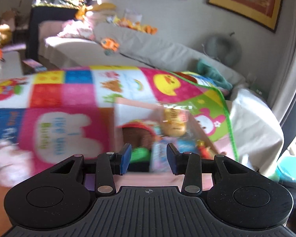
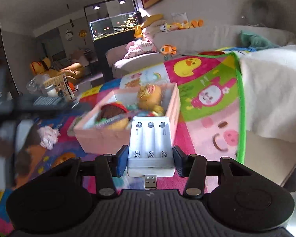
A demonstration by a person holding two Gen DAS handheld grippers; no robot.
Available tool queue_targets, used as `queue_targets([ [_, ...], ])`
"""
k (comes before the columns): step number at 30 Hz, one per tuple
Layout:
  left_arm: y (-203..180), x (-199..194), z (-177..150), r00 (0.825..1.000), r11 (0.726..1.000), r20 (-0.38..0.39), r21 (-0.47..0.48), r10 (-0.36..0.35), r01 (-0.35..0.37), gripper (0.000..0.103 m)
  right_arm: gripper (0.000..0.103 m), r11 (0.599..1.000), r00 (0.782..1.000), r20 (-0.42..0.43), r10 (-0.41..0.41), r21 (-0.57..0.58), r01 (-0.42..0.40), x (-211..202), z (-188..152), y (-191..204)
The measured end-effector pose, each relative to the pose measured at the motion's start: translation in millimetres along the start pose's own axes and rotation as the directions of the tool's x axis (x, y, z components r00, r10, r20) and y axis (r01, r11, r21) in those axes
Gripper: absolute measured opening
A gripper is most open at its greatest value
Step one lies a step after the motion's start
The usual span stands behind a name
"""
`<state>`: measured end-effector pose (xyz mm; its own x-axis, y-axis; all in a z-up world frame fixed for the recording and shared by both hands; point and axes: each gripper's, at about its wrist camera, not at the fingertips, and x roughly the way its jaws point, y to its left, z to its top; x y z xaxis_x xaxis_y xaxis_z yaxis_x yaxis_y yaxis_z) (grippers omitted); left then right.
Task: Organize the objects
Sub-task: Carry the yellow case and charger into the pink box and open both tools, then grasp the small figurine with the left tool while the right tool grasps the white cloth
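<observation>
Pink card forms the walls of the open box [image 2: 92,136] that sits on the bright patchwork play mat [image 2: 207,102], and both cameras look toward it. At about nine o'clock from the box in the right wrist view, a crumpled pale pink cloth [image 2: 47,136] lies on the mat, apart from the box wall. Inside the box a brown knitted toy with a red rim [image 2: 110,111] lies toward the ten o'clock side, and a yellow stuffed toy [image 2: 152,96] leans toward the far corner at one o'clock.

In the left wrist view the left gripper [image 1: 149,159] hangs just over the near edge of the box, its blue pads [image 1: 125,159] apart with nothing pressed between them; a green item and some blurred packets show in the gap below, too smeared to name.

The right gripper [image 2: 150,158] is clamped on a white battery charger [image 2: 150,136], one pad on each long side. The charger's three empty slots face up, springs at the near end, and its metal plug [image 2: 150,181] points back at six o'clock. The charger is held above the near right corner of the box. A cream blanket [image 2: 272,90] lies at three o'clock, overlapping the mat's green edge.
</observation>
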<state>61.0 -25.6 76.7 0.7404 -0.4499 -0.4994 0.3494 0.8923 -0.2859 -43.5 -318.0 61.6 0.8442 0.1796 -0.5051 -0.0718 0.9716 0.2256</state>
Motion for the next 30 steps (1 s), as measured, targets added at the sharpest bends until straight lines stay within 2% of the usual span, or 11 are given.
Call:
queue_targets([
  [5,43,-47,-31,0.999,0.996,0.002,-0.066,0.052,-0.052,0.043,0.047,0.997,0.999,0.018,0.051,-0.065,-0.05,23,57,24],
  [11,88,-77,-53,0.996,0.98,-0.001,-0.181,0.085,-0.084,0.043,0.049,0.995,0.995,-0.055,0.085,-0.056,-0.089,104,135,51],
  [12,94,-82,-55,0.995,0.977,0.005,-0.189,0.098,-0.096,0.043,0.06,0.995,0.995,-0.064,0.07,-0.06,-0.074,118,142,53],
  [14,107,-92,-56,0.99,0.971,0.03,-0.2,0.137,-0.128,0.043,0.073,1.0,0.997,-0.076,-0.006,-0.026,0.004,138,146,53],
  [18,136,-100,-56,0.979,0.952,0.045,-0.248,0.198,-0.181,0.043,0.074,1.0,0.994,-0.113,-0.009,0.004,0.009,141,124,51],
  [21,150,-97,-52,0.978,0.943,0.049,-0.277,0.204,-0.183,0.043,0.076,0.996,0.993,-0.111,-0.044,-0.088,0.034,126,90,63],
  [25,151,-83,-39,0.972,0.949,0.073,-0.248,0.221,-0.197,0.043,0.084,0.968,0.996,-0.085,-0.039,-0.249,0.016,97,47,91],
  [28,159,-70,-22,0.953,0.928,0.098,-0.275,0.287,-0.251,0.043,0.086,0.948,0.997,-0.081,-0.006,-0.318,-0.02,80,27,108],
  [30,173,-62,-9,0.926,0.892,0.105,-0.33,0.362,-0.311,0.043,0.087,0.949,0.995,-0.093,0.024,-0.311,-0.052,75,20,113],
])
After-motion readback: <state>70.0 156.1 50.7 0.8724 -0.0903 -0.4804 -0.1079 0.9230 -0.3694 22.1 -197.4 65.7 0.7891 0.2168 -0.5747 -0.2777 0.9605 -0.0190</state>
